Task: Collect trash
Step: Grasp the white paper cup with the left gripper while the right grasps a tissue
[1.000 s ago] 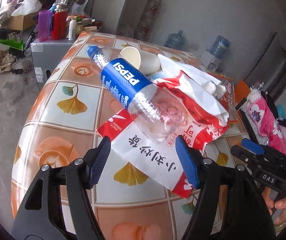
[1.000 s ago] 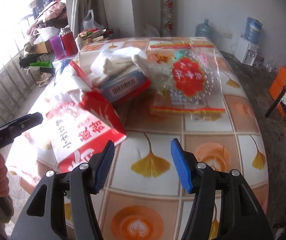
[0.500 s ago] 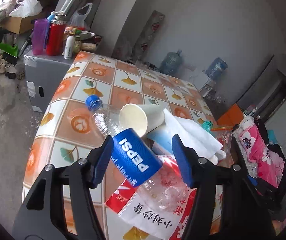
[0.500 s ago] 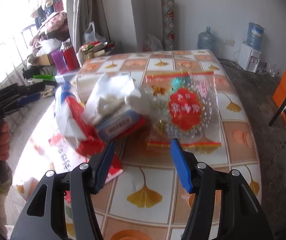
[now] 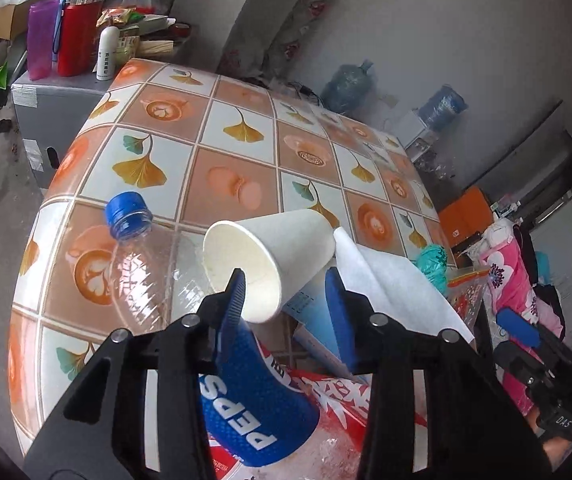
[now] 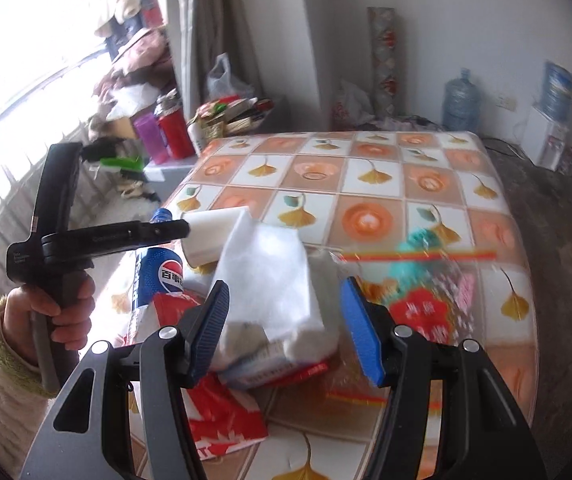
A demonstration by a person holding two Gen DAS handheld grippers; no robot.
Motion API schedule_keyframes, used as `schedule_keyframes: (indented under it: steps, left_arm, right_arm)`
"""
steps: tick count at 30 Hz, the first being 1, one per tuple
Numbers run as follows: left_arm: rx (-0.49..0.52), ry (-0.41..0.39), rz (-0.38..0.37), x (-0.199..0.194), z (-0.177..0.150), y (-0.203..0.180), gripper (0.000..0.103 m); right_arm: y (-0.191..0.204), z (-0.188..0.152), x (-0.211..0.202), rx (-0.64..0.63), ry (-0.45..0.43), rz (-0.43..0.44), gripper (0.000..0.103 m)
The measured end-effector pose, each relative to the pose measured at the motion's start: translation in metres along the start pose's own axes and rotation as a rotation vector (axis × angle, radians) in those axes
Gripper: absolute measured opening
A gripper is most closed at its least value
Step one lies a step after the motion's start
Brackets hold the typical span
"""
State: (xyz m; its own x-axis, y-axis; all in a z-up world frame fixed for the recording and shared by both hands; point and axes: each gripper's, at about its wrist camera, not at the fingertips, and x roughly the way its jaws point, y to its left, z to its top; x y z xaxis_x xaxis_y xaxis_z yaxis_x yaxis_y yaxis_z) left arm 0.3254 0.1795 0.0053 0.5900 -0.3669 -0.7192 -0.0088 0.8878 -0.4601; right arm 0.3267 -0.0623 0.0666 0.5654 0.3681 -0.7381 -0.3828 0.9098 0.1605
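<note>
The left gripper is closing on the paper cup, which is lying on its side atop the trash pile on the table; its jaws have just been narrowing, one finger sitting inside the cup's mouth and the other outside the wall, though whether the pads are already pressing cannot be told. A good grasp here is pinching the thin wall near the rim gently, since the cup is likely crushing under a hard squeeze. The Pepsi bottle is lying directly beneath and beside the cup, so lifting straight up is avoiding dragging it. The right gripper is hanging half open and empty above the white tissue pack. A red snack wrapper and a clear printed bag are crowding the pile; flasks are standing on a cabinet beyond the table.
</note>
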Motion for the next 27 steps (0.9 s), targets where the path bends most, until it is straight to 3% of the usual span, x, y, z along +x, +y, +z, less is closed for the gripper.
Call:
schedule_keyframes:
  steps: [4,7,17,23,27]
  left_arm:
    - [0.016,0.032,0.038,0.010,0.003,-0.003,0.034]
    - [0.017,0.046,0.053,0.016,0.004,-0.002,0.023]
    - [0.047,0.011,0.049,0.016,0.007,-0.007,0.007]
    - [0.083,-0.019,0.042,0.011,0.007,-0.015,0.002]
    - [0.098,-0.040,0.040,0.006,0.006,-0.018,0.001]
  right_arm:
    - [0.013,0.017,0.032,-0.094,0.078,0.018,0.057]
    - [0.024,0.023,0.052,-0.159,0.121,0.008,0.057]
    - [0.048,0.031,0.085,-0.279,0.204,0.028,0.057]
    - [0.054,0.027,0.090,-0.322,0.227,-0.015,0.037]
    - [0.054,0.024,0.089,-0.331,0.235,-0.030,0.017]
